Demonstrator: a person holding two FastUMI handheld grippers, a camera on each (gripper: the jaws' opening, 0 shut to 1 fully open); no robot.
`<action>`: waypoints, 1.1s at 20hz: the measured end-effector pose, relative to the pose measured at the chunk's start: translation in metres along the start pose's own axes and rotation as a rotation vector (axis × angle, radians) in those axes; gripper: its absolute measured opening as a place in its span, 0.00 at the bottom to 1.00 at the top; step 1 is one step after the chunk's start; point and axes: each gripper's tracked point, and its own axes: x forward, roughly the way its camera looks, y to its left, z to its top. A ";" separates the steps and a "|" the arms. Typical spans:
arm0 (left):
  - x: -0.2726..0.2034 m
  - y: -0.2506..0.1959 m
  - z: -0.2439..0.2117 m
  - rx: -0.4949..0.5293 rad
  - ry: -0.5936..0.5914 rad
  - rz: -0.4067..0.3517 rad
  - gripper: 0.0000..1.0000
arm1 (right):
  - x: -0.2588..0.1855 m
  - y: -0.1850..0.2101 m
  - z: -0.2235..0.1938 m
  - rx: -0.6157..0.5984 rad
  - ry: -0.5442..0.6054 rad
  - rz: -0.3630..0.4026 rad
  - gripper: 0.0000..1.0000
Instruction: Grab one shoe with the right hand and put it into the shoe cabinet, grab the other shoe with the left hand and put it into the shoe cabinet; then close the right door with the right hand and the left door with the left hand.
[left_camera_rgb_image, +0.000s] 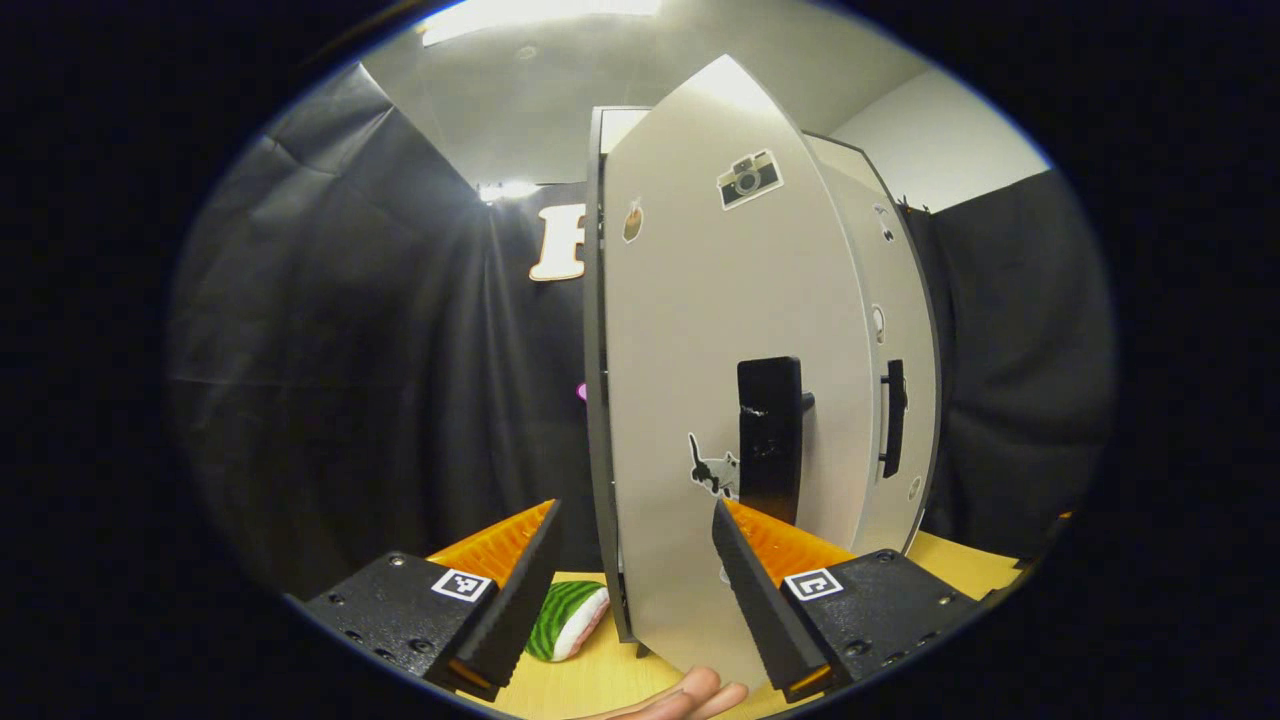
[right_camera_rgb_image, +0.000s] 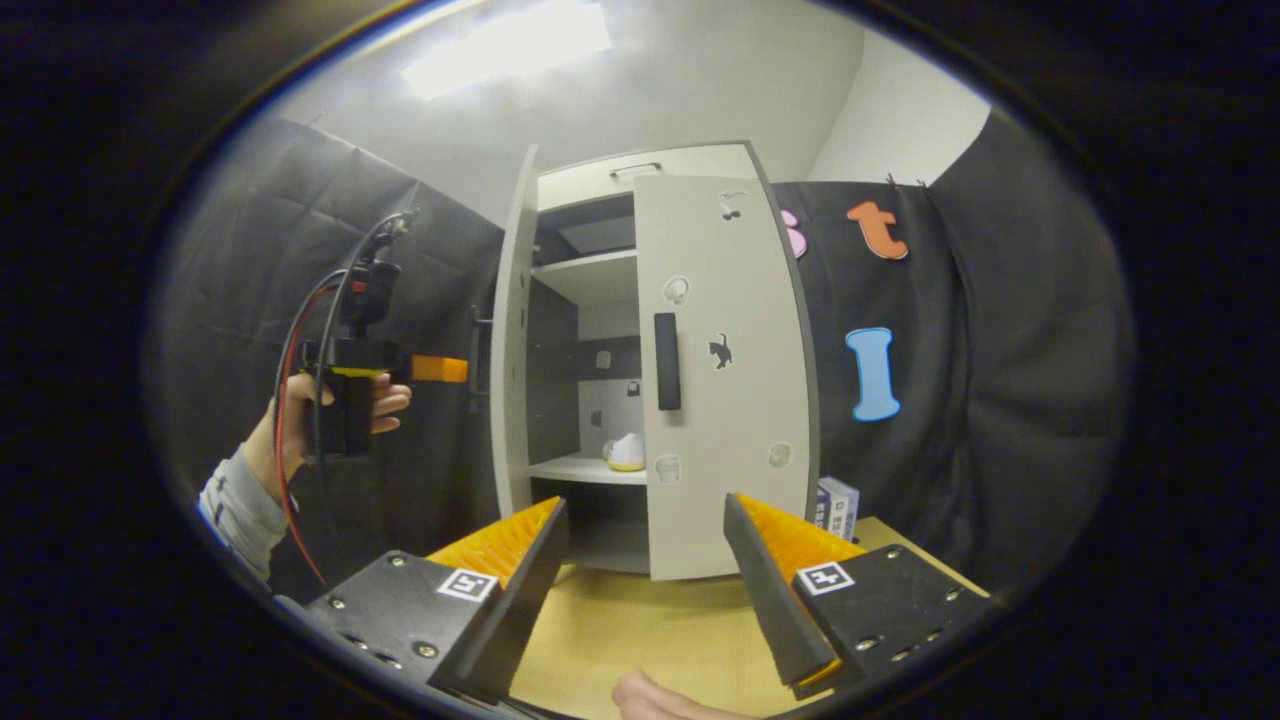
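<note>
Two pairs of tongs are out, and both stand open with nothing between their fingers. In the left gripper view the left tongs (left_camera_rgb_image: 635, 590) sit right up against the outer face of the cabinet's left door (left_camera_rgb_image: 720, 380), which stands partly open, its edge rising just past the gap between the fingers; the black handle (left_camera_rgb_image: 770, 435) on that door is just above the right-hand finger, with a cat sticker (left_camera_rgb_image: 712, 468) beside it and a camera sticker (left_camera_rgb_image: 748, 178) higher up. Beyond it the right door (left_camera_rgb_image: 895, 400) shows with its own dark handle. A green-striped toy that looks like a watermelon slice (left_camera_rgb_image: 567, 620) lies on the wooden surface (left_camera_rgb_image: 600, 680) beside the door's lower edge. In the right gripper view the right tongs (right_camera_rgb_image: 645, 590) hang above the surface, a little way from the shoe cabinet (right_camera_rgb_image: 640, 370). The right door looks about shut, while the left door swings outward, showing the shelves inside. One light-coloured shoe (right_camera_rgb_image: 626, 452) rests on the middle shelf (right_camera_rgb_image: 580, 467); I cannot tell where the other shoe is. Off to the left, a hand (right_camera_rgb_image: 300, 420) in a grey sleeve holds the left tongs up beside the open door. A small box (right_camera_rgb_image: 836, 505) stands on the surface just right of the cabinet.
</note>
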 end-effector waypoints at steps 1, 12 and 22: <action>0.005 -0.008 -0.001 -0.007 0.005 -0.011 0.91 | -0.003 -0.003 0.001 0.004 -0.003 -0.005 0.89; 0.017 -0.080 -0.025 -0.047 0.065 -0.093 0.92 | -0.008 -0.030 0.005 0.032 -0.017 -0.085 0.93; -0.076 -0.091 -0.035 -0.031 0.025 -0.115 0.92 | -0.016 -0.038 0.003 -0.015 -0.024 -0.159 0.88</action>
